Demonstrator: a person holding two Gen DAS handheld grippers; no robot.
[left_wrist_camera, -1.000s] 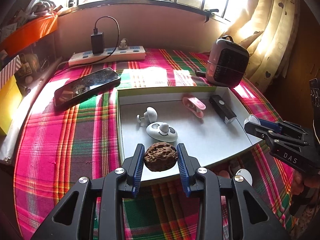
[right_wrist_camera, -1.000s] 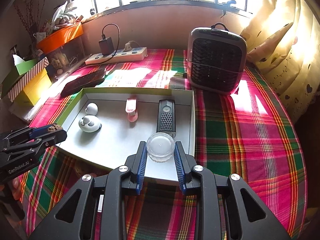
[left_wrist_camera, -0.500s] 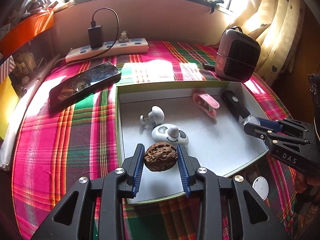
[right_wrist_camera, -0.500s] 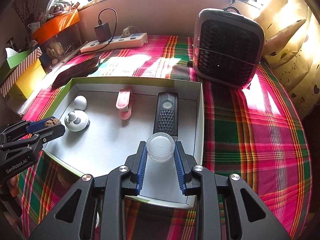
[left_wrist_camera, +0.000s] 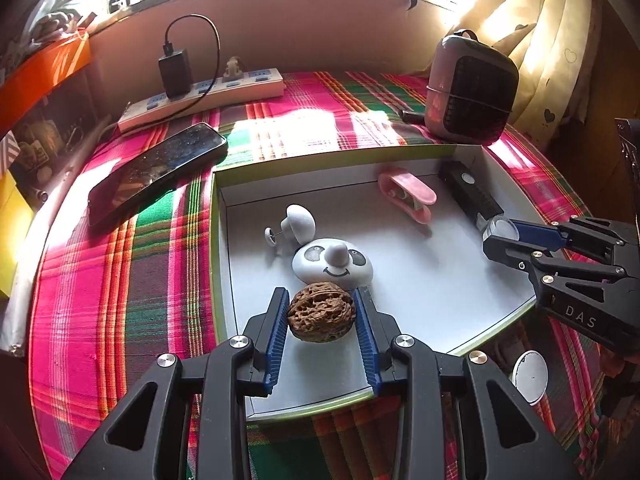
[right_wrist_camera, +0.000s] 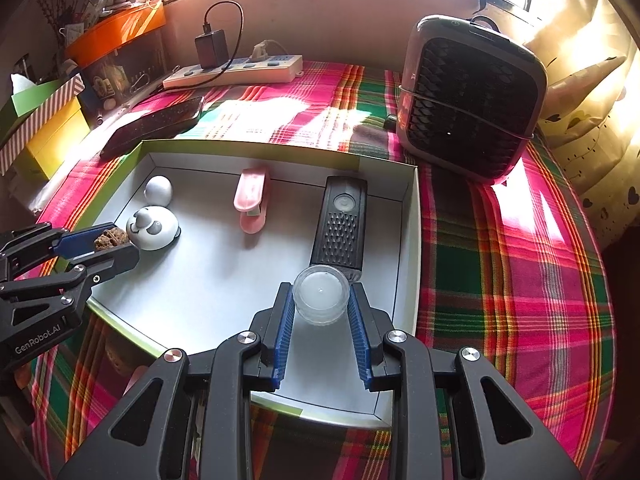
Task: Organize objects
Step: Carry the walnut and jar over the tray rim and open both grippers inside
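Both tongs have pushed in over the shallow box point(left_wrist_camera: 218, 216) since a second ago, its contents now looming closer. Left tongs point(left_wrist_camera: 322, 314) are clamped on a wrinkled walnut point(left_wrist_camera: 321, 312), hanging just in front of the panda-face toy point(left_wrist_camera: 334, 262). Right tongs point(right_wrist_camera: 321, 304) pinch a small clear round container point(right_wrist_camera: 320, 294) at the near end of the black remote point(right_wrist_camera: 341, 222). Further in lies a pink clip point(right_wrist_camera: 253, 196). Beyond, on the plaid worktop point(right_wrist_camera: 500, 260): a phone point(left_wrist_camera: 156, 170), a power strip point(left_wrist_camera: 208, 94), a small heater point(right_wrist_camera: 470, 98).
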